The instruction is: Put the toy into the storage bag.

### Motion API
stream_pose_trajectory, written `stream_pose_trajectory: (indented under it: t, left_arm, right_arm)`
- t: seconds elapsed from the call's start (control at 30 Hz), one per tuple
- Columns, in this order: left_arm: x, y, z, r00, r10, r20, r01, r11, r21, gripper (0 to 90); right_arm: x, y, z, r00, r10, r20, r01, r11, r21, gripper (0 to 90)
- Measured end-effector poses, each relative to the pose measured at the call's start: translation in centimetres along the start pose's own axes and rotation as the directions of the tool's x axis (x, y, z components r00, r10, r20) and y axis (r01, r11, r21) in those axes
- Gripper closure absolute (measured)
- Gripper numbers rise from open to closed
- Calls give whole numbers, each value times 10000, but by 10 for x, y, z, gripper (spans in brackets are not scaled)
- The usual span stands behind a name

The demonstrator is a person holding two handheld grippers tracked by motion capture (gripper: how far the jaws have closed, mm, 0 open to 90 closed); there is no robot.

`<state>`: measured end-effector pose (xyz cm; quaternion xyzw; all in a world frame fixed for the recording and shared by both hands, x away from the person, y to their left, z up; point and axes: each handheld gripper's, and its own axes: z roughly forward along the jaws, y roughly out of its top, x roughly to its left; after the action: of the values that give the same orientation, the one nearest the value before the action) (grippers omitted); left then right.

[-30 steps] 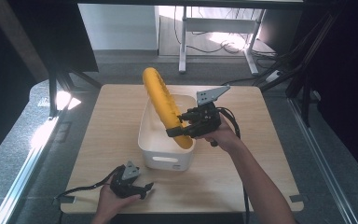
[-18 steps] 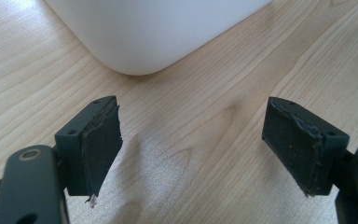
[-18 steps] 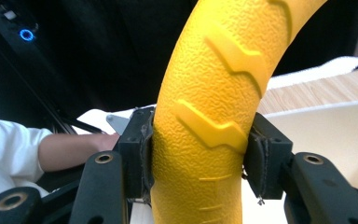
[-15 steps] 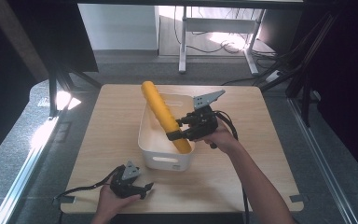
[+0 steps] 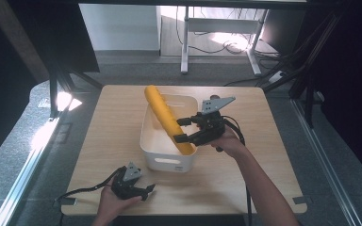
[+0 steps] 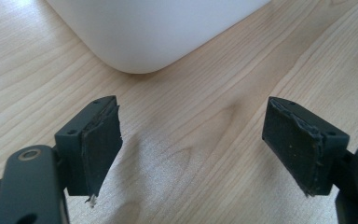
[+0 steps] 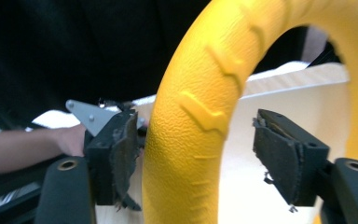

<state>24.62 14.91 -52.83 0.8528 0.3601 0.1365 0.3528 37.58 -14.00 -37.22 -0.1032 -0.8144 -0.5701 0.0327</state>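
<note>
From above we are seeing the yellow ring lying slantwise in the white bin, its far end poking over the back rim and its near end resting at the front right corner, between the jaws of the right hand-held gripper. The right gripper view is adding what the high view is missing: the ring's pebbled, rubbery skin with raised zigzag ridges, and a gap on both sides, since the jaws have just been opening and are now standing released around it. The left hand-held gripper is resting on the pale wooden surface before the bin, and its own view is showing worn black pads spread wide over bare grain, gripping nothing, with the bin's smooth rounded corner ahead.
</note>
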Motion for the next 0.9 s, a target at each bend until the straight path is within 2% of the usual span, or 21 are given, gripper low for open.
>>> stream_pose_trajectory:
  t: [0.1, 0.23, 0.27, 0.37, 0.53, 0.7, 0.9]
  left_arm:
    - [0, 0, 0, 10000, 7, -26, -7, 10000, 19, 197]
    - [0, 0, -1, 10000, -22, -68, 22, 10000, -9, 197]
    - [0, 0, -1, 10000, -25, -61, 25, 10000, -18, 197]
    - [0, 0, -3, 9999, -1, -118, 0, 10000, -50, 196]
    - [-1, 0, -5, 9999, 29, -97, -30, 9999, -113, 195]
    - [0, 0, -7, 9999, 42, -154, -45, 9999, -141, 195]
    - [0, 0, -6, 9999, -20, -138, 18, 9999, -150, 195]
  right_arm:
    - [4, -1, -11, 9997, -67, 234, 76, 9992, -384, 289]
    - [6, -13, -30, 9968, 34, 800, 23, 9974, -716, 289]
    - [7, -17, -35, 9942, 16, 1072, 63, 9973, -728, 292]
    - [9, -33, -48, 9820, -72, 1888, 162, 9988, -461, 297]
    - [11, -63, -65, 9547, 34, 2976, -49, 10000, 45, 301]
    - [11, -89, -75, 9429, 416, 3304, -500, 9986, 170, 305]
    - [7, -117, -82, 9298, 923, 3564, -1007, 9949, 49, 311]
